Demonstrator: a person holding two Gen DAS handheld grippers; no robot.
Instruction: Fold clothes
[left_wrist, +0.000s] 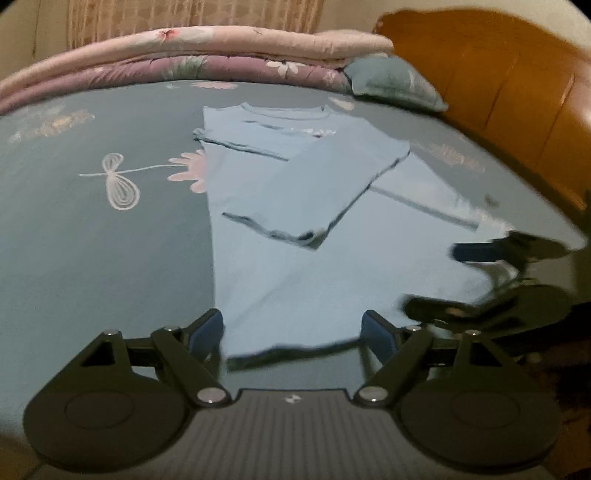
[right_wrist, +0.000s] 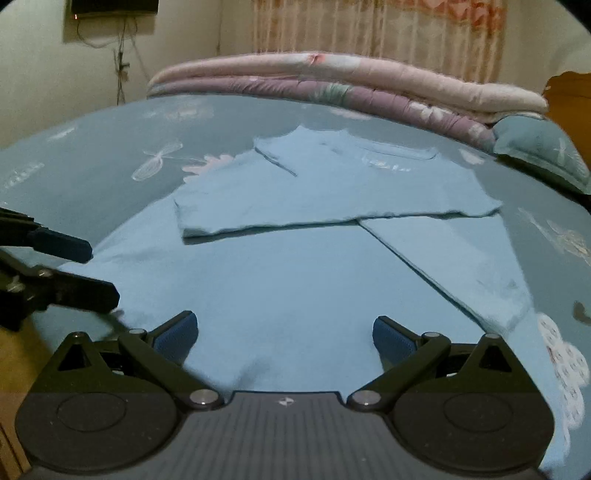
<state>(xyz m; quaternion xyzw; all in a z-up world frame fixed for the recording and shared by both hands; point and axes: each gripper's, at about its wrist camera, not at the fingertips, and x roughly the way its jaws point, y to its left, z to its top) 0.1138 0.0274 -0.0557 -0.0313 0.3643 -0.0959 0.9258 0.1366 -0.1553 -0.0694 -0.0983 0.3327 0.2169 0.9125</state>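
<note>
Across the middle of the bed (left_wrist: 92, 258), on its teal flowered sheet, lies a light blue T-shirt (left_wrist: 314, 266), flat, with both sleeves folded inward over the chest and its collar toward the far edge, where folded quilts (left_wrist: 207, 55) and a pillow (left_wrist: 391, 79) are stacked. At the near edge the left claw (left_wrist: 293, 334) hangs over the shirt's hem, its jaws apart with nothing gripped. Just beside it, the right claw (right_wrist: 284, 334) stands equally wide over the shirt's lower part, empty too. A wooden headboard (left_wrist: 498, 85) rises beyond the pillow.
</note>
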